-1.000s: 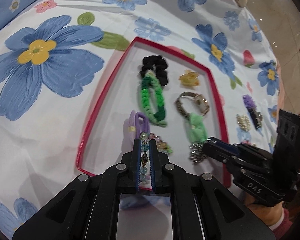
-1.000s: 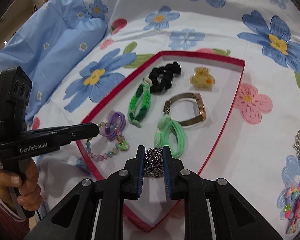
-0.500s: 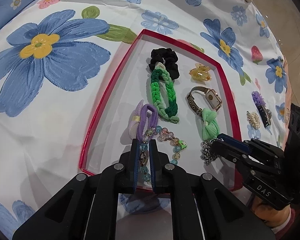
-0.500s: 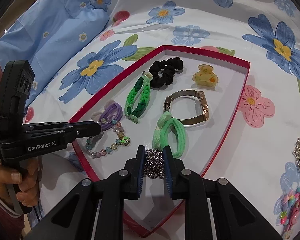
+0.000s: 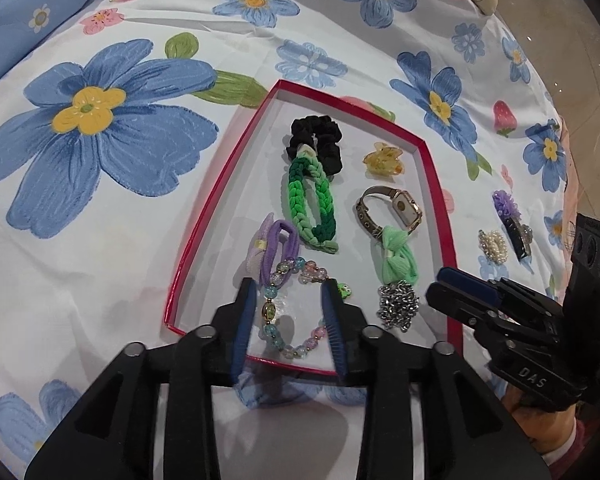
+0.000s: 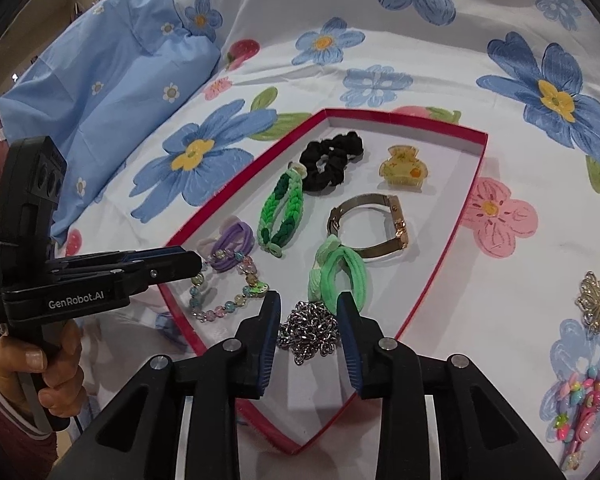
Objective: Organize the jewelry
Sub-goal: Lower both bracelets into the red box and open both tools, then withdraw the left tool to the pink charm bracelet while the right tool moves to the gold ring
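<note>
My left tongs (image 5: 290, 308) have just been opening, pads apart now, and the bead bracelet (image 5: 290, 312) lies loose between them on the white floor of the red-rimmed box (image 5: 220, 200), touching neither pad that I can see. It's a ring of pale glassy beads with a little green charm. My right tongs (image 6: 307, 320) have been opening too; the silver chain (image 6: 307, 330) sits in a crumpled heap between the spread pads, released. Just beyond it lies a mint green hair tie (image 6: 339, 276), then a watch (image 6: 375, 224). Farther up I see a braided green band (image 6: 280, 216), a black scrunchie (image 6: 329, 160) and an amber claw clip (image 6: 403, 168).
</note>
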